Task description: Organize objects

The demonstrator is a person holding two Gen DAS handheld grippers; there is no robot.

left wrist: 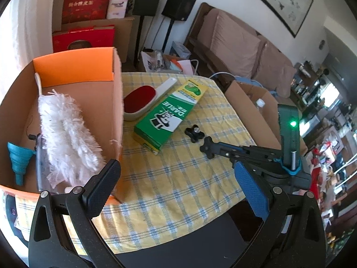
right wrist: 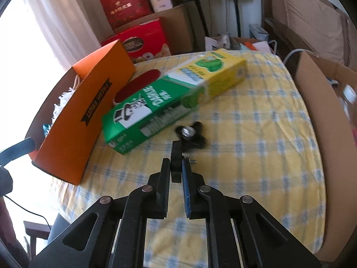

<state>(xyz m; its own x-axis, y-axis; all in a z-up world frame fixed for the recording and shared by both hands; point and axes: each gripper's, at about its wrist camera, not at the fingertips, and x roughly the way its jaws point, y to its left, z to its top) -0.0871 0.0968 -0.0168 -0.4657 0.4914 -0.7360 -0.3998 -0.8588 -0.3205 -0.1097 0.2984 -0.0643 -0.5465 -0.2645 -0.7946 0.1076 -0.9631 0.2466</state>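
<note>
Evidently the right tool [right wrist: 176, 167] is clamped on a black knob [right wrist: 176, 156], probably bound for the orange box [left wrist: 116, 102]; the left tool [left wrist: 176, 183] gapes empty above the counter [left wrist: 178, 167].

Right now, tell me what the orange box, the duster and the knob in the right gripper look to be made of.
Orange box: cardboard, matte; bare brown inside, thin folded walls.
Duster: fluffy white fibre strips, probably synthetic; the pale handle could be plastic or wood.
Knob, pinched in the right gripper: likely moulded black plastic, dull finish, with a small metal screw sticking out sideways.
</note>
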